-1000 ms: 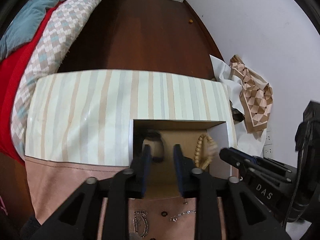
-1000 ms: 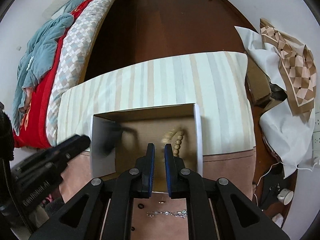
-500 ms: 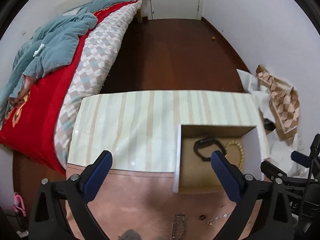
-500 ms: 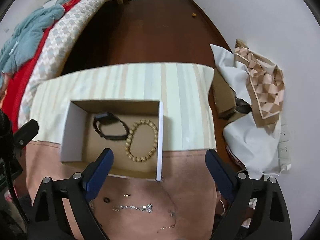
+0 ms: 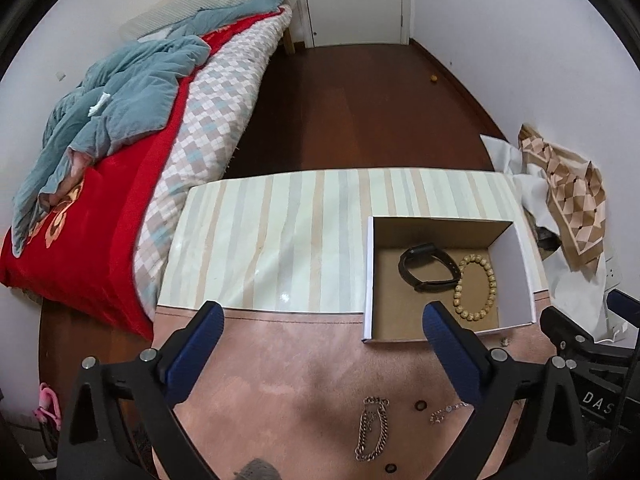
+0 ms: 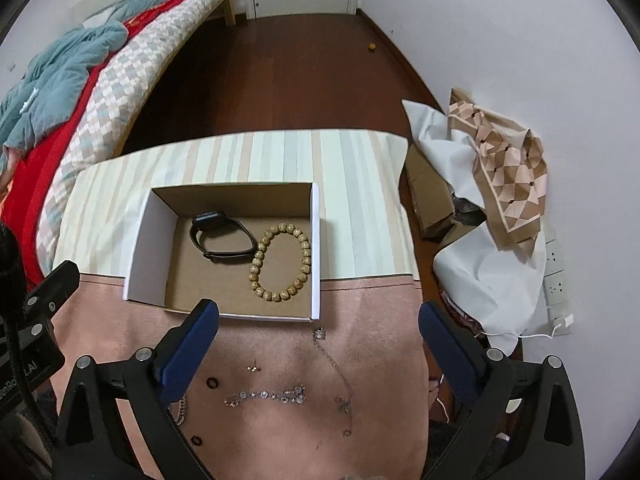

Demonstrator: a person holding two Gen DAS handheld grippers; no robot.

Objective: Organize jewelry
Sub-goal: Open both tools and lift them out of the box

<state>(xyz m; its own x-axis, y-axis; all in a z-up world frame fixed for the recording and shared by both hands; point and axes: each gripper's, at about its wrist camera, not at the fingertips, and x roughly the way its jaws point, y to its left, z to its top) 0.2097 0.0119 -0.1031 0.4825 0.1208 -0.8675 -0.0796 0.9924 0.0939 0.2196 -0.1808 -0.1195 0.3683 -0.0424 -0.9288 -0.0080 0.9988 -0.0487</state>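
Our left gripper [image 5: 322,324] and right gripper [image 6: 319,322] have just been opening; their fingers stand wide, nothing between them. Ahead sits the box [image 6: 144,240], holding a watch [image 6: 222,240] beside a bead bracelet [image 6: 280,262]. Below our fingers, chains [image 6: 266,395] and rings [image 6: 211,383] lie loose on the pink surface [image 5: 280,360]. A bed [image 5: 120,184] flanks our left, crumpled paper [image 6: 480,272] our right.

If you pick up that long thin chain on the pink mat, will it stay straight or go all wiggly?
Probably wiggly. The thin chain already lies in loose bends on the pink mat, so it should droop and swing from wherever it is pinched. It looks fine and light, so it may slip between pads or snag on the sparkly bracelet beside it.
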